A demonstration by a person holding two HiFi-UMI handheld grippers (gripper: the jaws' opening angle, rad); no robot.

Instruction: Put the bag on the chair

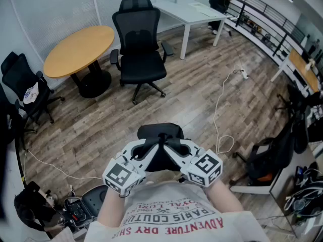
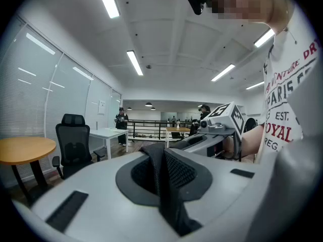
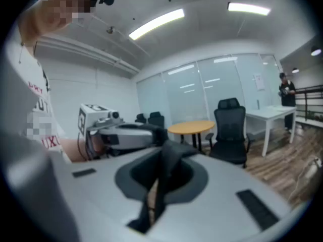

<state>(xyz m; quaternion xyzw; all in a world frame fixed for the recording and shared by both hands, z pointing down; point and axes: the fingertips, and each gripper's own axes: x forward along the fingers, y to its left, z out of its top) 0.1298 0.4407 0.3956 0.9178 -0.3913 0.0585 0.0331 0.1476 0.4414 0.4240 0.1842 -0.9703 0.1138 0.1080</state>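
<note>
A black bag (image 1: pixel 160 133) hangs just in front of my chest, held between both grippers. My left gripper (image 1: pixel 152 145) is shut on a black mesh strap of the bag (image 2: pixel 166 178). From the other side, my right gripper (image 1: pixel 170 145) is shut on a black fold of the same bag (image 3: pixel 165 173). The two grippers stand close together, jaws almost meeting. A black office chair (image 1: pixel 140 49) on castors stands empty across the wooden floor, well beyond the bag. It also shows as the chair (image 2: pixel 73 142) at left and the chair (image 3: pixel 229 130) at right.
A round wooden table (image 1: pixel 79 48) stands left of the chair, a white desk (image 1: pixel 189 11) behind it. Another black chair (image 1: pixel 22 84) is at far left. A white cable (image 1: pixel 222 100) runs over the floor. Dark gear (image 1: pixel 272 155) sits at right, more clutter (image 1: pixel 70 205) at lower left.
</note>
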